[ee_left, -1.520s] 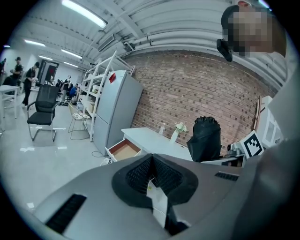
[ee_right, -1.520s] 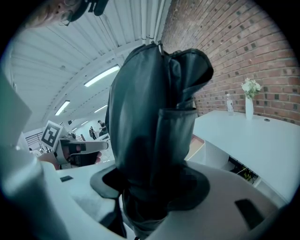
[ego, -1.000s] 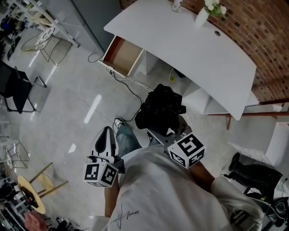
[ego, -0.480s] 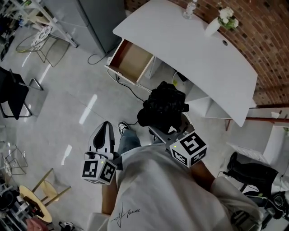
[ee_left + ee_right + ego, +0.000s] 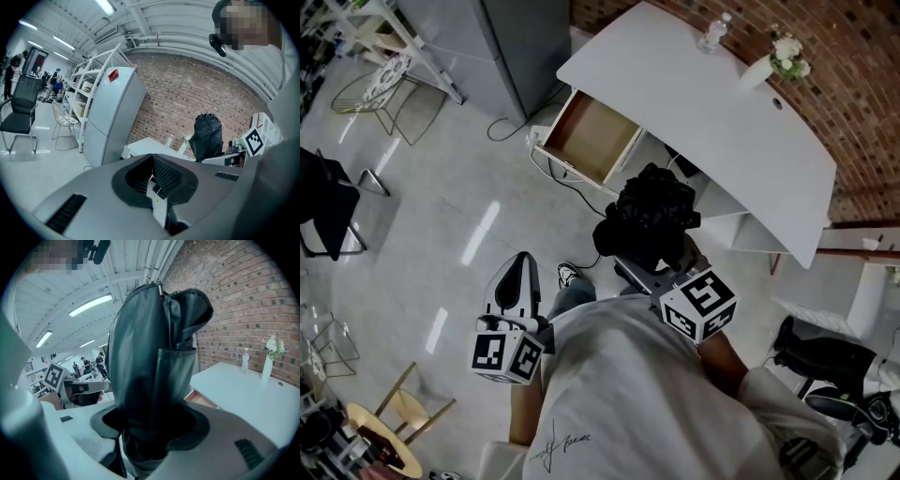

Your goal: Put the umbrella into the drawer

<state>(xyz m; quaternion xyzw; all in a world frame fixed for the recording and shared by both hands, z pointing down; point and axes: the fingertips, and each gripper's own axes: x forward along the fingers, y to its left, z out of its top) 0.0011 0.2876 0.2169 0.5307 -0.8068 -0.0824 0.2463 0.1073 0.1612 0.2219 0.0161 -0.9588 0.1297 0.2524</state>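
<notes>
Head view: white curved worktop (image 5: 712,122) at 1 o'clock, with a clear bottle (image 5: 712,36) and a white flower vase (image 5: 757,72) near its far edge. Open wood-lined drawer (image 5: 591,139) under its 9 o'clock end; black cable (image 5: 572,192) on the floor nearby.

Right hand-held gripper (image 5: 649,274) is clamped on the black folded umbrella (image 5: 649,217), at 5 o'clock of the drawer and apart from it.

Left hand-held gripper (image 5: 521,267), at 7 o'clock of the umbrella, has its jaws together with nothing between.

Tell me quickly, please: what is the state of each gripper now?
Left gripper: jaws closed, holding nothing.
Right gripper: jaws closed on the black umbrella.
</notes>
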